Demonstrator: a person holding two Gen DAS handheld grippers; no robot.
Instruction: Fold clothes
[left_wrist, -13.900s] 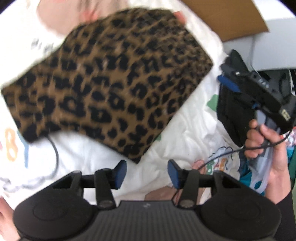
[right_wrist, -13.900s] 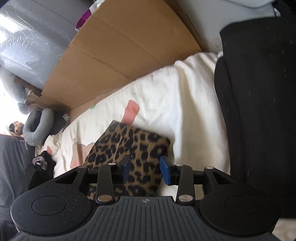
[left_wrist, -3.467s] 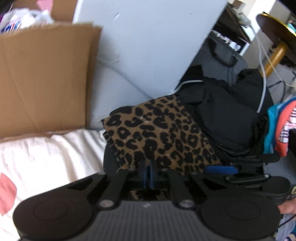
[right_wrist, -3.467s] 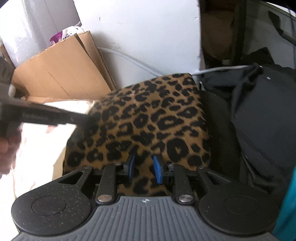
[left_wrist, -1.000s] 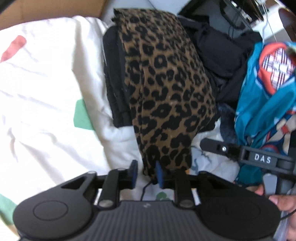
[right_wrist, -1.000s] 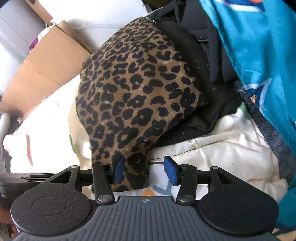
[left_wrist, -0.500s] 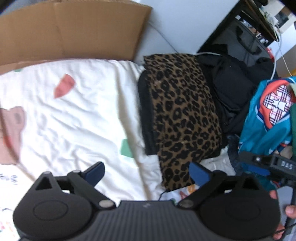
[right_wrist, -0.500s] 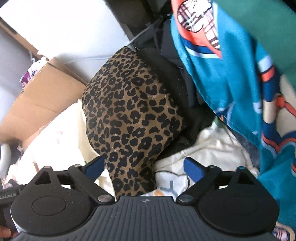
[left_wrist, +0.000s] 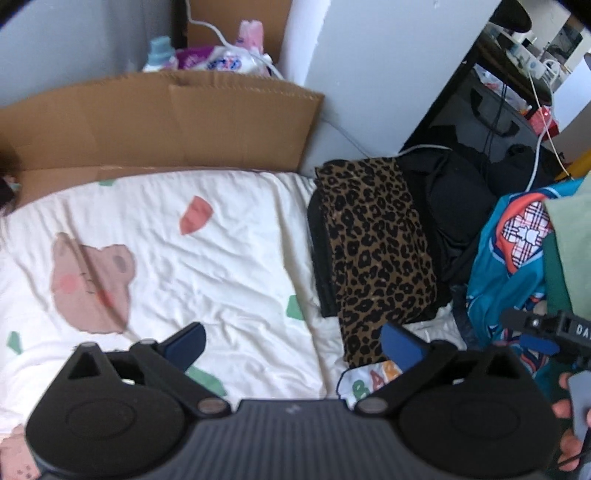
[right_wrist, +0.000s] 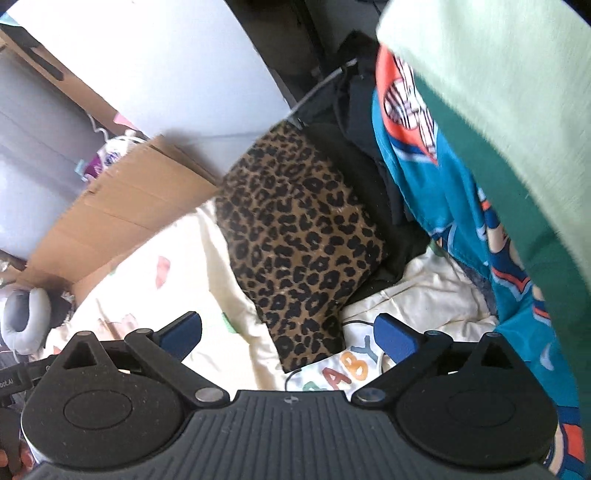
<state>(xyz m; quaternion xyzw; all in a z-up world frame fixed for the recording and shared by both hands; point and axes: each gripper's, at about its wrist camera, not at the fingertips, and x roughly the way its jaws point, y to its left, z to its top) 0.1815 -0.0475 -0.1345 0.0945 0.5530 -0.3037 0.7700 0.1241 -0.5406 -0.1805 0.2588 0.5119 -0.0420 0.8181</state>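
Both the left gripper (left_wrist: 291, 341) and right gripper (right_wrist: 288, 330), a second ago closing around the folded leopard-print garment (left_wrist: 376, 254), now gape wide and empty above it, lying atop the black clothes (left_wrist: 443, 192).

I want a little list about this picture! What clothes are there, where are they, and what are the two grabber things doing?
leopard-print garment: folded, lying on a folded black garment
surface: white bedsheet with a pink bear print
unfolded pile: teal printed garment and loose black clothes, right of the leopard one
behind the bed: cardboard sheet
left gripper: fingers wide apart, holding nothing
right gripper: fingers wide apart, holding nothing
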